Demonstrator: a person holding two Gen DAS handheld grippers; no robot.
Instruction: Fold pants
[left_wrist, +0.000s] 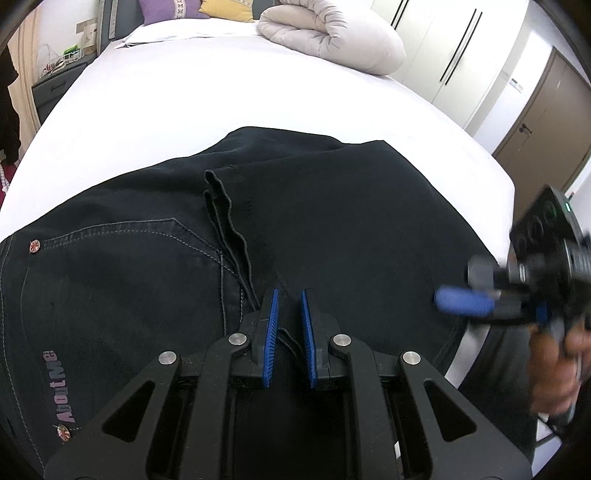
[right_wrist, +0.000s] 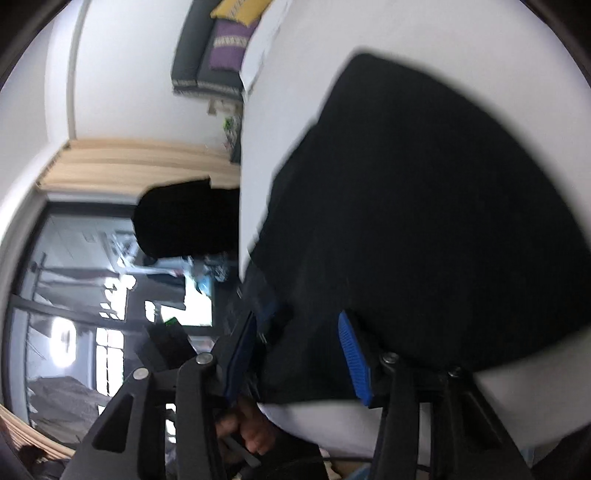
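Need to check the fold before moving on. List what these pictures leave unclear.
- Near edge of the pants: left wrist view, hidden under the left hand-held gripper, which is pinched shut on a fold.
- Waistband: left wrist view, cut off by the left picture edge.
- Right hand-held gripper: right wrist view, motion blur; jaws stand apart, contact with cloth unclear.
- Bed far corner: hidden behind the rolled quilt.

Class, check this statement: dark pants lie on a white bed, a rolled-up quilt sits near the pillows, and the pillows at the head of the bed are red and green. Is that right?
Not quite. The pillows are purple and yellow, not red and green, as the left wrist view shows. The rest holds: dark pants lie on the white bed, and a rolled-up quilt sits near the pillows.
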